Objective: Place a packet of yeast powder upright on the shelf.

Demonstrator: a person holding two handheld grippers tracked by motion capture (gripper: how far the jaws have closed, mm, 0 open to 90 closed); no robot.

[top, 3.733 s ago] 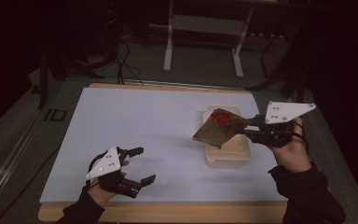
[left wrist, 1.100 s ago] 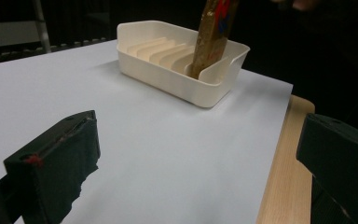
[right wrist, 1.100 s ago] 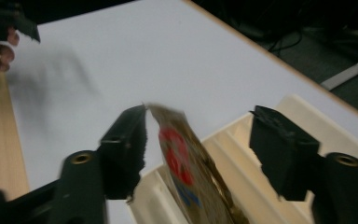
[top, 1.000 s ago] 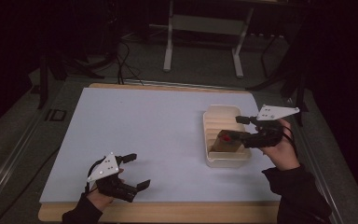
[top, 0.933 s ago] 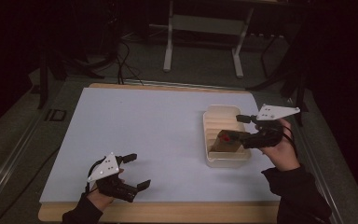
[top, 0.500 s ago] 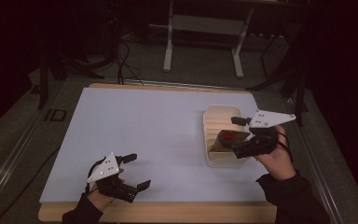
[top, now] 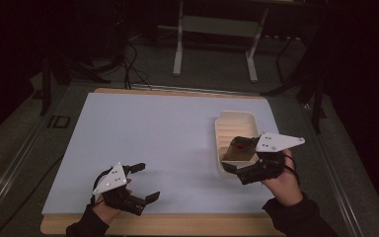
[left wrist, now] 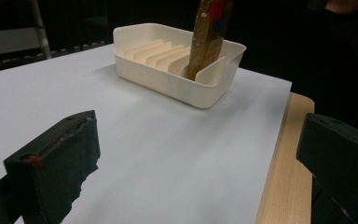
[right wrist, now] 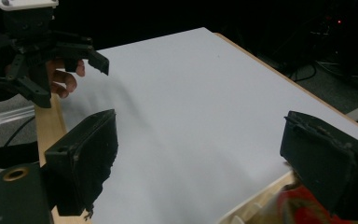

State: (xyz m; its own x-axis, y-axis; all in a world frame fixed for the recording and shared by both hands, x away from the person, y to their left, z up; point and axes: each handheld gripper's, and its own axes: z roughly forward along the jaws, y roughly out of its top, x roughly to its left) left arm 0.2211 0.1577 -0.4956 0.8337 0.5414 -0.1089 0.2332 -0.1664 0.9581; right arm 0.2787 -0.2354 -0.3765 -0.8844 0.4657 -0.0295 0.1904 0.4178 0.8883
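Where it gripped the brown slab (left wrist: 206, 39) earlier, right gripper (top: 244, 160) jaws now apart, apparently released, left gripper (top: 143, 182) unchanged, open.

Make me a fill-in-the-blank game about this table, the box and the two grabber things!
1. The brown board stands on its edge inside the ____ rack.
2. The rack sits on the ____ side of the table, seen from the person.
3. The left gripper has its jaws ____ and holds nothing.
4. The mark on the brown board is mostly ____.

Missing words: white; right; open; red
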